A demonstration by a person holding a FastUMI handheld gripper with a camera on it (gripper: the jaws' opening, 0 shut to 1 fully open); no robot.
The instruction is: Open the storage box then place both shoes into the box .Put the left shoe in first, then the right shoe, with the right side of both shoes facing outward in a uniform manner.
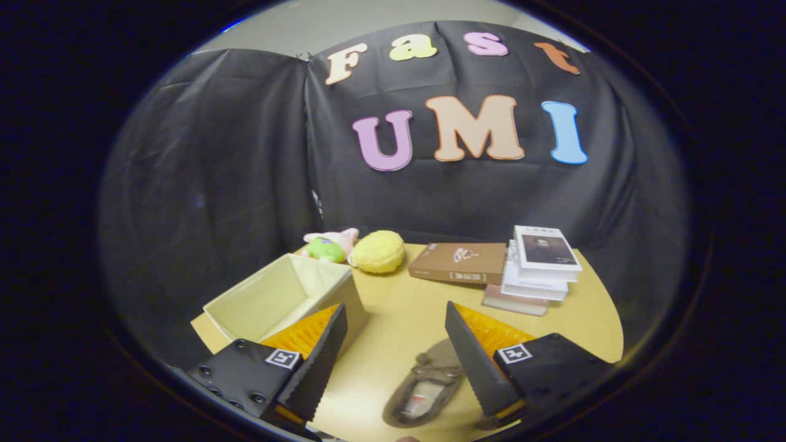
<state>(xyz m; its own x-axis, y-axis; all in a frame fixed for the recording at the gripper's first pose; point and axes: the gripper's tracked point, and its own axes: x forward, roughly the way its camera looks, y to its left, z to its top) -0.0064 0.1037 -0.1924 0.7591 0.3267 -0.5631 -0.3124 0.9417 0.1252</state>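
Gripper [393,344], lower part of the frame: fingers spread wide, nothing held between them. Both stand above the table [399,307], a pale yellow-tan surface.

Shoe [424,383], bottom centre: one grey-brown slipper lies flat on the table in the gap between the fingers, nearer the right-hand one, whose edge overlaps its side. Opening faces up, with a pale insole visible inside. Whether it is the left or the right shoe cannot be told.

Storage box [279,294], lower left: cream fabric box, open at the top, interior looks bare. It sits just beyond the left-hand finger, which covers its near corner.

Centre right, further back: a brown book [457,262] lies flat; just to its right stands a stack of books [537,270] with pale covers.

Far edge, left of centre: a yellow plush [379,251] beside a pink and green plush toy [330,245], both near the black cloth wall [215,153].
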